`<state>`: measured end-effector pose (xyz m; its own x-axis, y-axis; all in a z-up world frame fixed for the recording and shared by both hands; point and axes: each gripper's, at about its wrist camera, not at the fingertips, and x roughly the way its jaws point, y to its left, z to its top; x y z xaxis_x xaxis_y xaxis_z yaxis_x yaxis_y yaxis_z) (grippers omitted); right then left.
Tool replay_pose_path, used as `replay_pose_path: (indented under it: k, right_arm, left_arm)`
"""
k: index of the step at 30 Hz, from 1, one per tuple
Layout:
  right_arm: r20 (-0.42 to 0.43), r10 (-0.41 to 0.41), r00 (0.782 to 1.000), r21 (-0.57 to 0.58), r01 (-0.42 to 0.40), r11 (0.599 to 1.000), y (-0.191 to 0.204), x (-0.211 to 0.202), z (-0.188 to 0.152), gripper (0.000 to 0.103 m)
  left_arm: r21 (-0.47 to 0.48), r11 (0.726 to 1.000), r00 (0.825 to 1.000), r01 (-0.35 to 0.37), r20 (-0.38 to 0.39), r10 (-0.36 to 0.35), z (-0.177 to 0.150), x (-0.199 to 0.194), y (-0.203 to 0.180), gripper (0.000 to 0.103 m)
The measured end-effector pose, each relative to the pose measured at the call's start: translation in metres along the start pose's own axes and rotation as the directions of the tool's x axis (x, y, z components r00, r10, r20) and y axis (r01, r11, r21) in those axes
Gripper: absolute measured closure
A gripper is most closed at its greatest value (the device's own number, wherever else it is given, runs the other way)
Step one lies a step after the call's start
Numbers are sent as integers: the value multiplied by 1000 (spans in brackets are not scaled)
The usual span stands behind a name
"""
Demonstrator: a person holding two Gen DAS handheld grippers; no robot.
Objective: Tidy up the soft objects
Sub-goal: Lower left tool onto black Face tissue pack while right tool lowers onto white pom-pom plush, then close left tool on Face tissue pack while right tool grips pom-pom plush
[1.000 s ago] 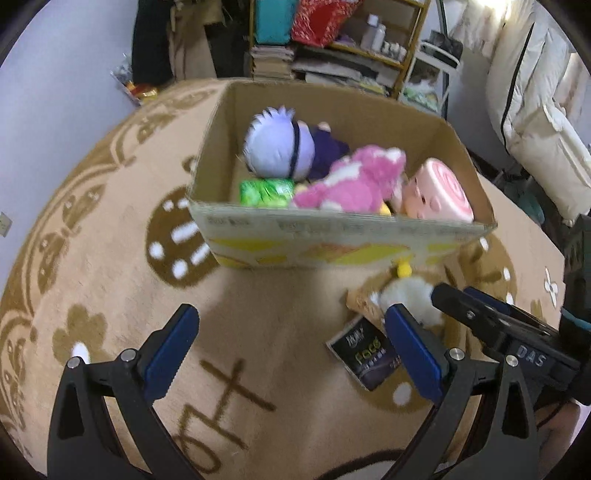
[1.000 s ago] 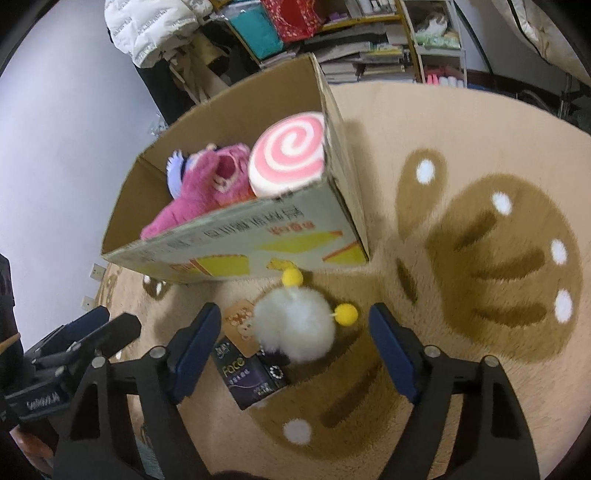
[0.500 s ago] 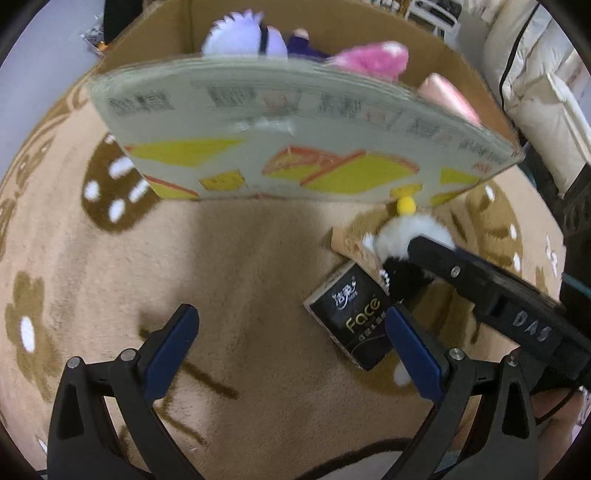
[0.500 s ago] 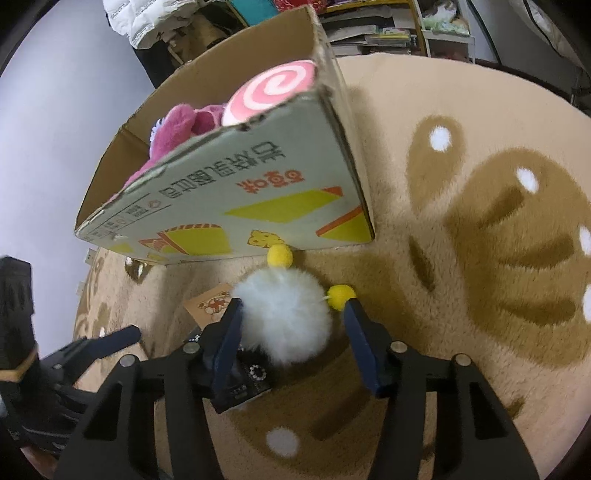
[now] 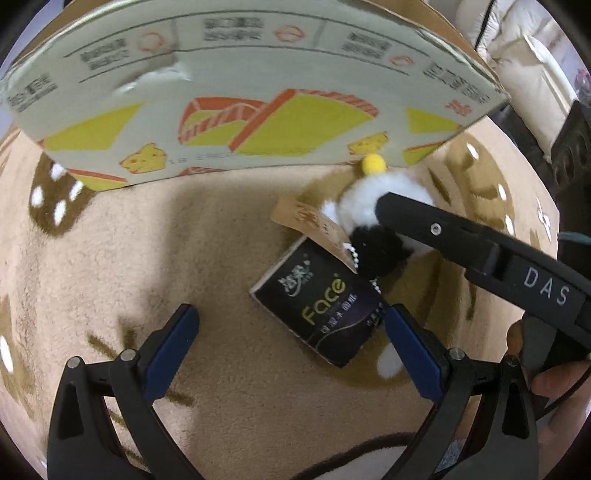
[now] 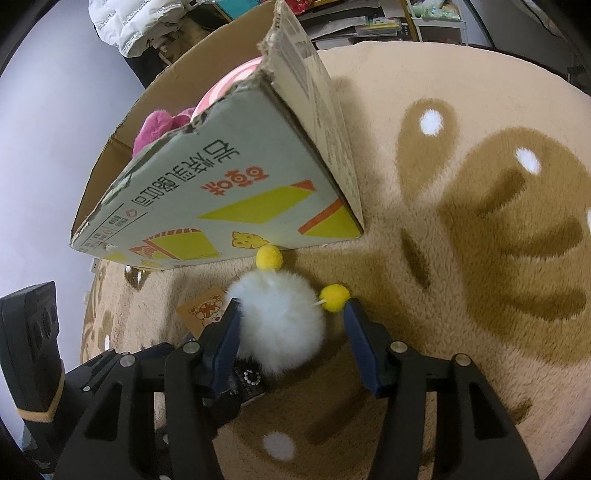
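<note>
A white fluffy pom-pom toy with yellow balls lies on the rug in front of the cardboard box. My right gripper straddles it, jaws part closed, left pad touching the fluff, right pad slightly apart. In the left wrist view the toy shows white and black, with the right gripper's finger across it. My left gripper is open low over the rug, next to a black "Face" tissue pack. A pink plush and a pink swirl cushion sit in the box.
A brown paper tag on a bead chain lies beside the toy. The box wall stands close ahead of the left gripper. Beige patterned rug stretches to the right. Shelves and a white jacket stand behind.
Both grippers have dropped lower and moved closer to the box. The right gripper's jaws have narrowed around the white toy. The left gripper stays open.
</note>
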<state>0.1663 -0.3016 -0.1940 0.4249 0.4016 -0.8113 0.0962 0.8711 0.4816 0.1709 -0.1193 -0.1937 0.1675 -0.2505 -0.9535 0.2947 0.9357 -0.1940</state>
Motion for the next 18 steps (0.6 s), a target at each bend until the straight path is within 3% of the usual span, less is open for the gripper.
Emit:
replay_pose_path:
  k: [13, 18]
  right_arm:
    - [2, 8, 1000, 15, -8, 1000, -6, -1, 0, 48]
    - [4, 13, 1000, 18, -13, 1000, -10, -3, 0, 49]
  left_arm:
    - [121, 989, 996, -90, 1, 91, 2, 28, -49, 1]
    - [152, 982, 993, -111, 48, 105, 3, 34, -63, 2]
